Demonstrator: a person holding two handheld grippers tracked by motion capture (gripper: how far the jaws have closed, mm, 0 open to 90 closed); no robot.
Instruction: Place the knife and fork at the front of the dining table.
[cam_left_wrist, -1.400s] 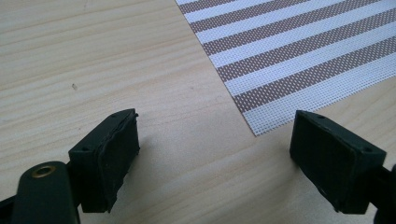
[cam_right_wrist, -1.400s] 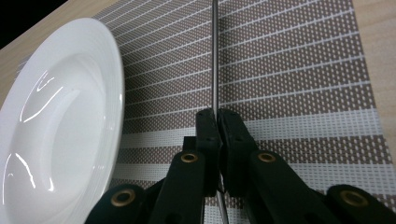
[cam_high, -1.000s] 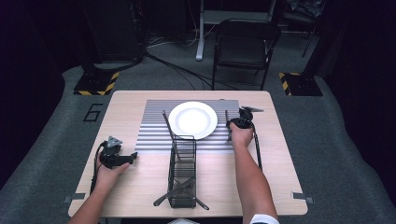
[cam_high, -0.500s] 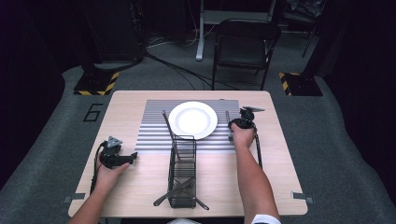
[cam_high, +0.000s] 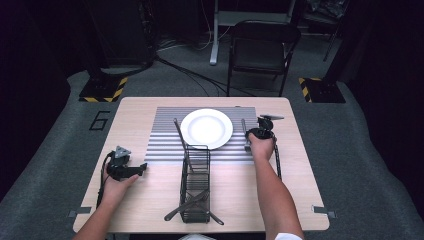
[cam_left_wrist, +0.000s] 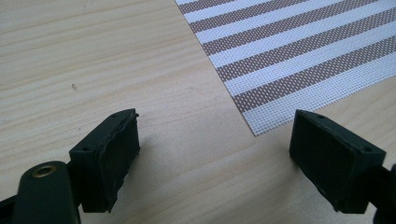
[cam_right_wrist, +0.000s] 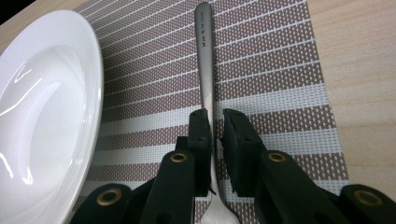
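Observation:
A silver spoon (cam_right_wrist: 204, 56) lies on the striped placemat (cam_right_wrist: 280, 56), just right of the white plate (cam_right_wrist: 42, 116). My right gripper (cam_right_wrist: 217, 121) is shut on the spoon's handle low over the mat, its jaws pressed to either side. In the high view that gripper (cam_high: 247, 136) sits right of the plate (cam_high: 206, 128), over the spoon (cam_high: 244, 125). My left gripper (cam_left_wrist: 215, 158) stands open and holds nothing, resting on bare wood by the placemat's (cam_left_wrist: 289, 51) corner. From above it (cam_high: 141, 169) is at the table's left.
A black wire cutlery basket (cam_high: 196, 185) stands at the front middle of the wooden table (cam_high: 140, 200) with utensils poking out. Another long utensil (cam_high: 178, 131) lies left of the plate. A dark chair (cam_high: 262, 47) stands beyond the far edge.

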